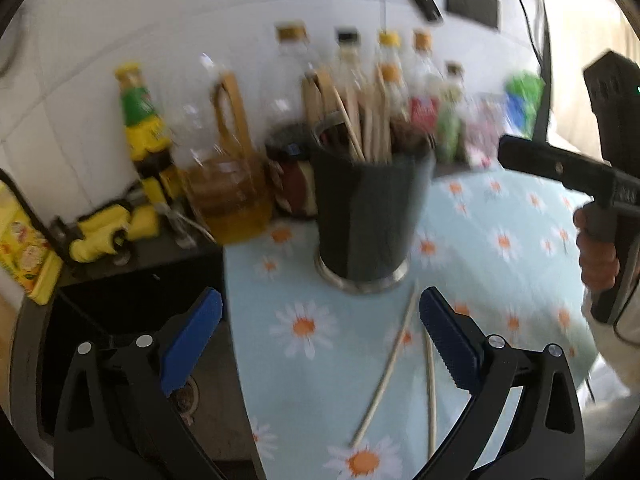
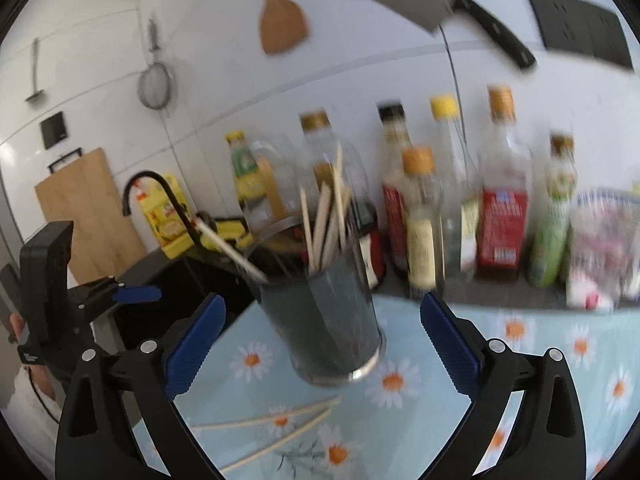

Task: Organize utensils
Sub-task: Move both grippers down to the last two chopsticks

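Observation:
A dark utensil holder (image 1: 366, 216) with a metal base stands on the daisy tablecloth (image 1: 500, 240), full of wooden chopsticks (image 1: 374, 124). It also shows in the right wrist view (image 2: 324, 320), with one chopstick (image 2: 232, 250) leaning out to the left. Two loose chopsticks (image 1: 390, 364) lie on the cloth in front of the holder, also in the right wrist view (image 2: 272, 424). My left gripper (image 1: 320, 344) is open and empty above them. My right gripper (image 2: 320, 344) is open and empty, just in front of the holder. The right gripper's body (image 1: 568, 172) shows at the right of the left wrist view.
A row of sauce and oil bottles (image 2: 500, 196) stands behind the holder against the white tiled wall. A black sink (image 1: 132, 320) and faucet (image 2: 160, 196) lie left of the cloth. A cleaver (image 2: 424, 4), wooden spatula (image 2: 280, 20) and strainer (image 2: 154, 88) hang on the wall.

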Available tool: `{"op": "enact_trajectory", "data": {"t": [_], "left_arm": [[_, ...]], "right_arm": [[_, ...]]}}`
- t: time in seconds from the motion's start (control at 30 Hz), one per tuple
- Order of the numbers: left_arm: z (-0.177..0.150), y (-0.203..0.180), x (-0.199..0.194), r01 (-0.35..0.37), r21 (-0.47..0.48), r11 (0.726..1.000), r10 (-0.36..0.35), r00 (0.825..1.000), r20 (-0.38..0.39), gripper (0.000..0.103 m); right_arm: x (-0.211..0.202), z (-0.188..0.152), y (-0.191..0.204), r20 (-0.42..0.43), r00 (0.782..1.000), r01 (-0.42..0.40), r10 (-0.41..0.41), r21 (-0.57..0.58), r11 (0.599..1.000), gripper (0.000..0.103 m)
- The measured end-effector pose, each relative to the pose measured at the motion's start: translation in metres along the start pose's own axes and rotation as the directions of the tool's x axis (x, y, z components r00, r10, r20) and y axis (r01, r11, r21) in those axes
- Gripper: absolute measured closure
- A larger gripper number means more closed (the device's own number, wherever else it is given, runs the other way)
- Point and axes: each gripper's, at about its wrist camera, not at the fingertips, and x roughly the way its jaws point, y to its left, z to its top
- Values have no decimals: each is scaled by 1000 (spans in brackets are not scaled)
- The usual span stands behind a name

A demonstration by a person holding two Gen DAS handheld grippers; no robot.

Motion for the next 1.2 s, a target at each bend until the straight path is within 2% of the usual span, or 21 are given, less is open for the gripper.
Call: {"op": "enact_trajectory", "data": {"t": [0.07, 0.17, 0.2, 0.3, 0.4, 0.5, 0.7, 0.73, 0.87, 0.93, 1.13, 1.2], "left_arm": [[-9, -1, 9, 48, 40, 998, -45, 998, -53, 6], [-22, -1, 26, 130, 117, 985, -110, 981, -159, 6], [-27, -1, 33, 140, 158, 977, -109, 975, -194, 6], [-36, -4, 49, 173, 248, 953, -107, 960, -258, 6], [-41, -3, 61, 217, 289, 932, -124, 943, -308, 6], [-45, -3, 76, 289, 309, 906, -173, 919, -353, 6], [-46, -4, 99, 380, 323, 867, -241, 887, -395, 6], [-46, -6, 101, 402, 333, 853, -258, 879, -401, 6], [-46, -12, 109, 426, 392, 815, -254, 872, -418, 6], [-43, -13, 114, 450, 394, 802, -271, 861, -431, 6], [-33, -13, 126, 470, 423, 775, -290, 859, -422, 4], [-36, -12, 126, 474, 432, 767, -304, 862, -406, 4]], "right_arm": [[7, -14, -2, -51, 998, 23, -20, 47, 999, 9], [19, -36, -2, -138, 989, 63, -47, 114, 991, 9], [21, -41, -2, -156, 986, 72, -52, 123, 990, 9], [27, -59, 4, -218, 969, 145, -114, 131, 981, 9], [34, -77, 13, -267, 939, 248, -216, 91, 964, 9], [38, -89, 19, -302, 916, 298, -263, 77, 952, 9], [45, -112, 33, -353, 880, 369, -319, 83, 926, 9], [46, -114, 33, -358, 875, 379, -325, 92, 921, 9], [55, -122, 26, -393, 861, 419, -324, 185, 889, 9], [57, -124, 24, -400, 859, 430, -318, 229, 873, 9], [74, -123, 32, -441, 820, 489, -365, 209, 847, 9], [80, -123, 35, -452, 798, 523, -399, 188, 831, 9]]}}
